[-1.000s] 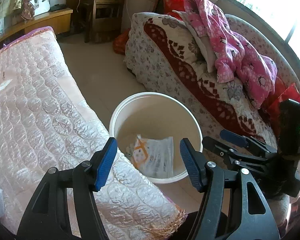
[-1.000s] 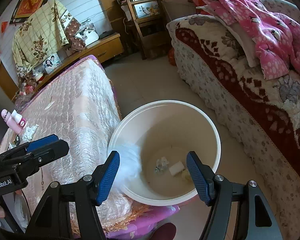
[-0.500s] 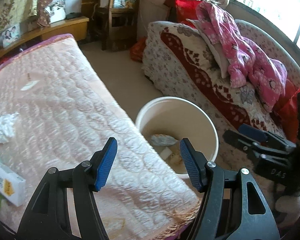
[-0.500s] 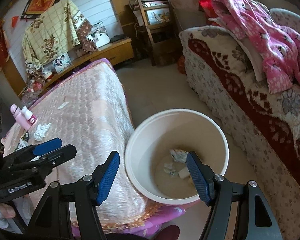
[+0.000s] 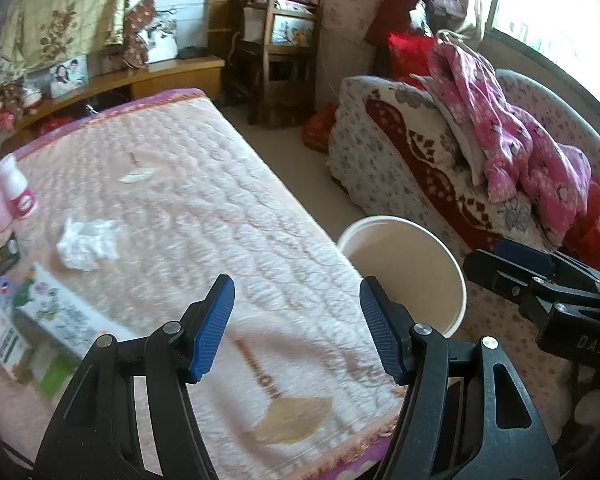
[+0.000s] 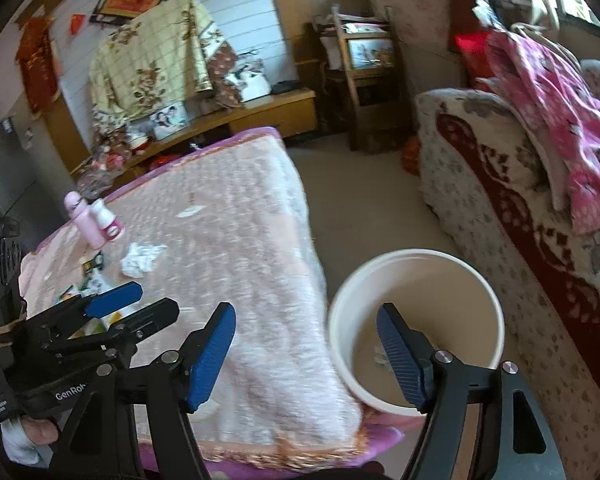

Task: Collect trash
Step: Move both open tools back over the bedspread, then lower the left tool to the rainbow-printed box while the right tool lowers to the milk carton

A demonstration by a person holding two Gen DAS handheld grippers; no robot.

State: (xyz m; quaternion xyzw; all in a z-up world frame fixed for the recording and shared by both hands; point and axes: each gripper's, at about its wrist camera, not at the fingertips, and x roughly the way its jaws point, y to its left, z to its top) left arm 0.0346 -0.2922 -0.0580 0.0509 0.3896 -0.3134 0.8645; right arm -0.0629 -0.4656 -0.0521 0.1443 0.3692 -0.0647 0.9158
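My left hand-held gripper (image 5: 296,324) sits nearest in its own view, jaws spread wide with nothing between the blue pads (image 5: 212,326), held over the near end of the desk (image 5: 220,208), which wears a quilted pink cover. From the right wrist view I see that same gripper low at the left, pointing across the cover, with part of the hand (image 6: 32,436) that carries it showing under its body. My right hand-held gripper (image 6: 306,356) is also wide open and empty, straddling the desk's edge: its left pad over the cover, its right pad over the mouth of the white bucket (image 6: 496,312). The bucket stands on the floor just beside the desk; a few pale scraps (image 6: 380,356) lie at its bottom.

Further out on the cover, to the left, lies a crumpled white tissue (image 5: 88,242), apart from both grippers. Near it, at the left edge, are flat printed boxes (image 5: 60,316) and a small dark packet (image 5: 4,254). Beyond the tissue stand two pink bottles (image 5: 8,196), and a small white scrap (image 5: 136,176) lies toward the middle of the cover.

Across the floor sits a sofa (image 5: 412,160) with a pink garment (image 5: 512,144) draped over it. At the back are a wooden chair (image 5: 284,52) and a low wooden cabinet (image 5: 168,76).
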